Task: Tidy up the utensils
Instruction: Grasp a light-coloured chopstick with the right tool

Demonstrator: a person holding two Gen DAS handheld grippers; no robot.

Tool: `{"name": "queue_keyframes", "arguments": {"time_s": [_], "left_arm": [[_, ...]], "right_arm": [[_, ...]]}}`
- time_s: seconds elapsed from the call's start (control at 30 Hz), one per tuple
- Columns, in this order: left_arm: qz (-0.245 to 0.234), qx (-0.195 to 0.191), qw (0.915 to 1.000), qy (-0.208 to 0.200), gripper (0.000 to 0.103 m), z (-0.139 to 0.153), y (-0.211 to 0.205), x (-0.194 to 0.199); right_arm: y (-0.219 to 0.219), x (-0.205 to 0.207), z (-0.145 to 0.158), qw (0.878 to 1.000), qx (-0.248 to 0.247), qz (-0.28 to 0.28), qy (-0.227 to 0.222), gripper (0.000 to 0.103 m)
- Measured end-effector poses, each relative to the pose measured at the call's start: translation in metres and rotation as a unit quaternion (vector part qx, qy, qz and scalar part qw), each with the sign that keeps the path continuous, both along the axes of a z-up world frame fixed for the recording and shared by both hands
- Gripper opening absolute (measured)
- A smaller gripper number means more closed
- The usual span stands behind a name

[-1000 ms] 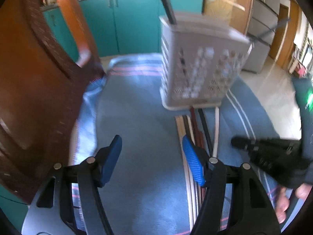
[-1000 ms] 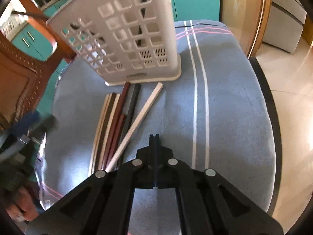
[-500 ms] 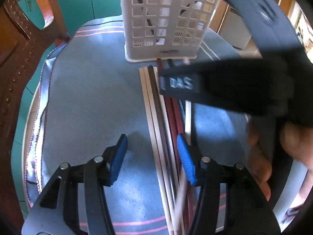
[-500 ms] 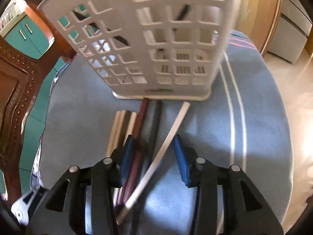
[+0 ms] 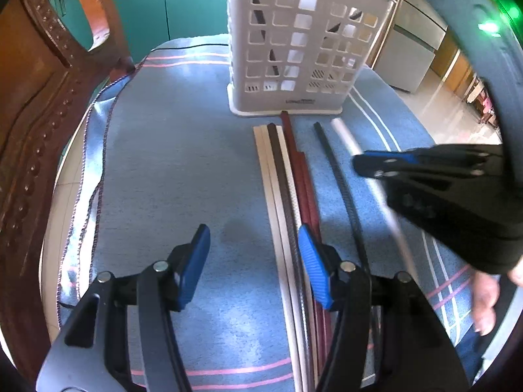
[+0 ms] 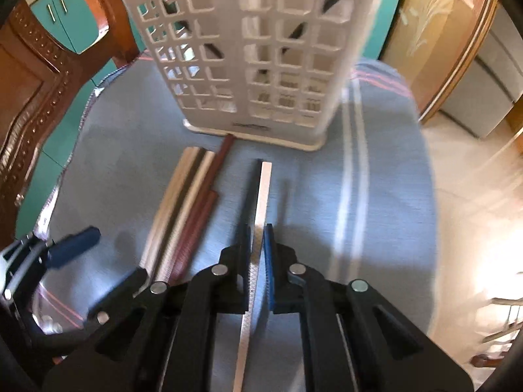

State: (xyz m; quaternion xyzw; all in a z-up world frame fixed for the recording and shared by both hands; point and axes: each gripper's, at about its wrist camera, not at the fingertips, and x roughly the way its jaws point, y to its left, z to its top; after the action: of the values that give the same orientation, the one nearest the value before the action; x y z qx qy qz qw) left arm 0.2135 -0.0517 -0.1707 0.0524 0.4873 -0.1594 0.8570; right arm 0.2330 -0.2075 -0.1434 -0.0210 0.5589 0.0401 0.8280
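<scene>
Few sticks are already standing in the white basket (image 5: 307, 49) up top; the right gripper (image 6: 258, 238) is pinching a pale chopstick (image 6: 264, 189), the left gripper (image 5: 253, 251) is opening, empty, over the remaining bunch (image 5: 284, 176) mid-frame on the counter (image 5: 170, 163).

Cloth-covered table (image 5: 170, 150) — basket (image 5: 304, 49), chopsticks (image 5: 278, 176), perhaps.

You have open cloth (image 5: 170, 163) left of the chopsticks (image 5: 284, 176) — the basket (image 5: 304, 52) blocks the far end, a chair (image 5: 36, 104) crowds the left edge, the right gripper (image 5: 359, 163) bars the right.
</scene>
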Motion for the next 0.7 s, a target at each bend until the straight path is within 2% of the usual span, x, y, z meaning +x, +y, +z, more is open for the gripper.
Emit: {"name": "queue_keyframes", "arguments": {"time_s": [0.1,0.2,0.33,0.4,0.47,0.53,0.7], "left_arm": [[-0.005,0.006,1.0000,0.002,0.059,-0.003,-0.012,-0.001],[-0.010,0.013,0.9998,0.009,0.060,-0.007,-0.019,-0.002],[-0.015,0.014,0.9998,0.005,0.060,-0.009,-0.025,-0.002],[-0.017,0.008,0.9998,0.009,0.053,-0.009,-0.027,0.000],[-0.022,-0.005,0.9996,0.015,0.047,-0.010,-0.027,0.001],[-0.020,-0.008,0.9996,0.018,0.045,-0.011,-0.027,0.002],[-0.013,-0.012,0.9996,0.023,0.048,-0.013,-0.021,0.007]], "right_arm": [[-0.009,-0.007,0.003,1.000,-0.022,0.000,0.002,0.008],[-0.022,-0.010,-0.003,1.000,-0.012,0.003,0.009,0.008],[-0.018,-0.005,-0.008,1.000,-0.011,0.002,0.013,0.009],[-0.015,-0.004,-0.009,1.000,-0.007,0.000,0.012,0.013],[-0.009,0.001,-0.011,1.000,-0.005,-0.004,0.010,0.032],[-0.008,0.002,-0.012,1.000,-0.008,-0.007,0.007,0.042],[-0.008,0.004,-0.021,1.000,-0.005,-0.015,0.015,0.045]]}}
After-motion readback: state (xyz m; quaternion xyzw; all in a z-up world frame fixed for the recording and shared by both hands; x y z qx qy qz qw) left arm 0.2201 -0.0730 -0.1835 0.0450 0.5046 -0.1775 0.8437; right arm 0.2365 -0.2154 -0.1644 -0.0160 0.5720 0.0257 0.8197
